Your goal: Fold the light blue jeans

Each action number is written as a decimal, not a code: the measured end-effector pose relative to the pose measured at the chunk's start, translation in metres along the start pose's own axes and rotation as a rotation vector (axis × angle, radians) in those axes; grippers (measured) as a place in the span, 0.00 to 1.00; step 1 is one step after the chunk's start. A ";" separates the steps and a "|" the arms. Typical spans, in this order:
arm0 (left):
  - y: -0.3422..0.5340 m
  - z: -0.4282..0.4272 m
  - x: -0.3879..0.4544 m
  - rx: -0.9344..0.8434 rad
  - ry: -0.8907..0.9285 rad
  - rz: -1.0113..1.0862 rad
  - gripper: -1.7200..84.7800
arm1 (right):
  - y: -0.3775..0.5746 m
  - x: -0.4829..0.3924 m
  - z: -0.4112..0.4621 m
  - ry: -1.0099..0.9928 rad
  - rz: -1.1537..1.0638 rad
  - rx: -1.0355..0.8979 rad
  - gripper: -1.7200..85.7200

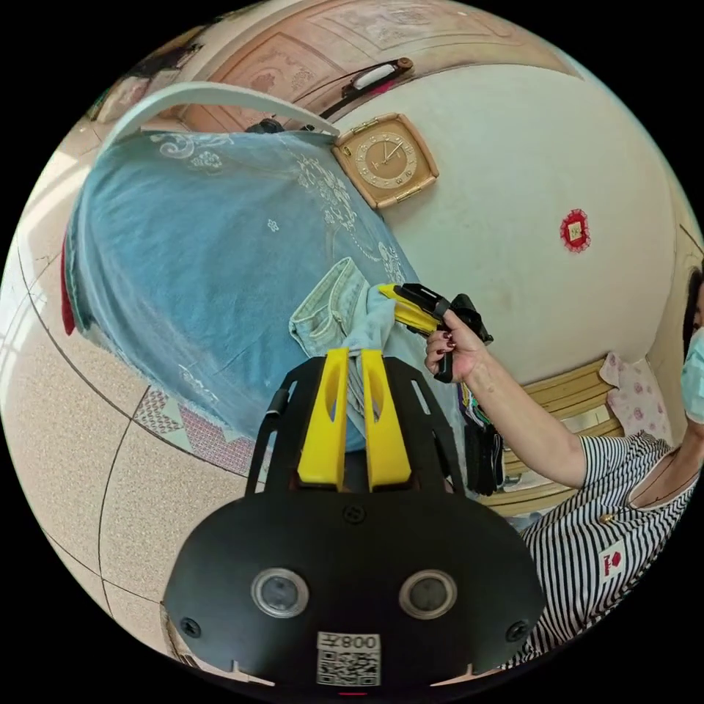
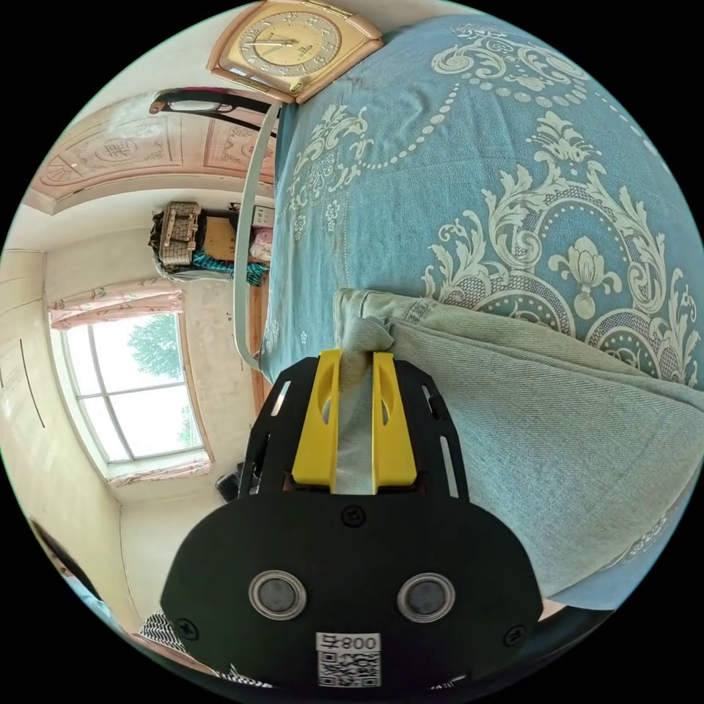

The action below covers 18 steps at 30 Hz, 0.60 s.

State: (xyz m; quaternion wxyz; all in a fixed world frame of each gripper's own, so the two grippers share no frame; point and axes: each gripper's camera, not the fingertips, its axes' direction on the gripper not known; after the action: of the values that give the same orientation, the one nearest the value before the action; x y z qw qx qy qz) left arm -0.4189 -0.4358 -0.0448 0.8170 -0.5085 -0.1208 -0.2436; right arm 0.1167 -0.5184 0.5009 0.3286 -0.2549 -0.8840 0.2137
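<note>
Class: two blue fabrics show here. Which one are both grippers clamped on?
The plain light blue jeans, pinched by the right gripper and left gripper; the patterned bedspread lies flat underneath, ungripped.

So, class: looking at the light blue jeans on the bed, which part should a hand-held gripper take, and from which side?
Probably the thick hemmed edge of the light blue jeans, entered from the side of the blue bedspread nearest the person. There the denim bunches into a ridge that narrow jaws can straddle. The right hand-held gripper and the left hand-held gripper both pinch cloth this way.

Bright daylight from the window (image 2: 136, 389); both views sharp, with strong fisheye bending at the edges.
</note>
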 end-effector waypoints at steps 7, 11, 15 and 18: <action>-0.007 0.043 0.063 -0.130 -0.129 0.282 0.02 | 0.003 0.019 0.003 -0.058 -0.072 0.008 0.11; -0.011 0.071 0.060 -0.212 -0.294 0.271 0.02 | 0.019 0.031 -0.012 -0.141 -0.142 0.028 0.08; -0.006 0.071 0.060 -0.180 -0.265 0.208 0.02 | 0.037 0.031 -0.009 -0.130 -0.223 0.022 0.03; -0.005 0.067 0.078 -0.130 -0.278 0.246 0.02 | 0.030 0.023 0.014 -0.039 -0.278 -0.037 0.02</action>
State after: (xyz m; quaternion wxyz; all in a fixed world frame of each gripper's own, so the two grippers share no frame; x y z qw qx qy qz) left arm -0.3513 -0.3994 0.0244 0.7814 -0.6000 -0.1534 -0.0767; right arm 0.1016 -0.4842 0.4860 0.3330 -0.1316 -0.9208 0.1547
